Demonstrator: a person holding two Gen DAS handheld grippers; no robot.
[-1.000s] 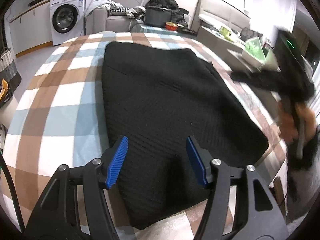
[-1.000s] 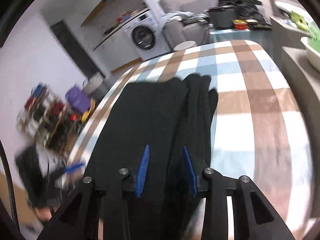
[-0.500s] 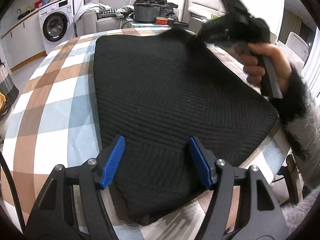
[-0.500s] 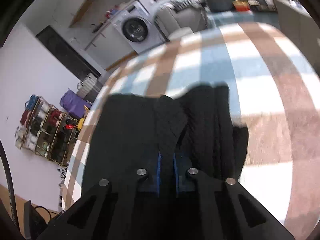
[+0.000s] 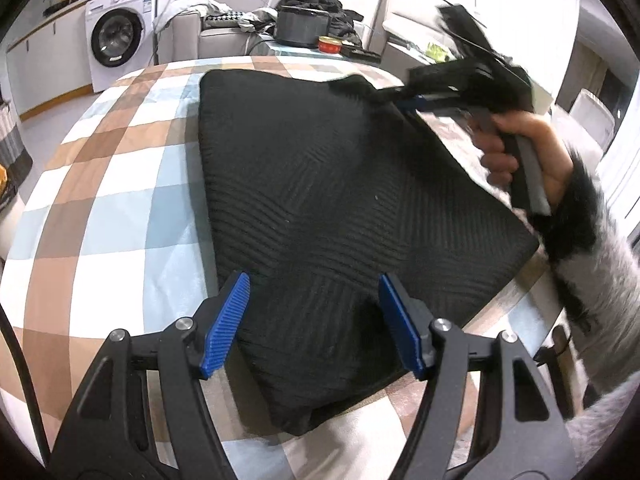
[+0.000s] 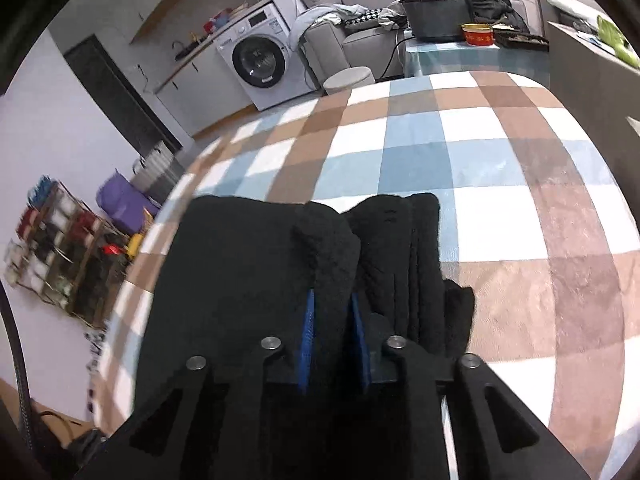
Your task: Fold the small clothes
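Note:
A black knitted garment (image 5: 332, 200) lies spread on the checked tablecloth (image 5: 120, 184). My left gripper (image 5: 314, 320) is open, its blue pads just above the garment's near edge. My right gripper (image 5: 416, 102) shows in the left wrist view at the garment's far right corner, shut on a bunch of the black cloth and lifting it. In the right wrist view the right gripper (image 6: 332, 320) has its blue pads closed on a fold of the black garment (image 6: 240, 272), which hangs below and to the left.
The table edge (image 5: 520, 292) runs close on the right. A washing machine (image 5: 116, 36) stands at the back left. A sofa with clothes and a dark pot (image 5: 304, 28) are behind the table. A shelf rack (image 6: 60, 252) stands on the floor left.
The right gripper closed on the garment's far right corner and now lifts it. The left gripper stays open over the near edge, hardly moved.

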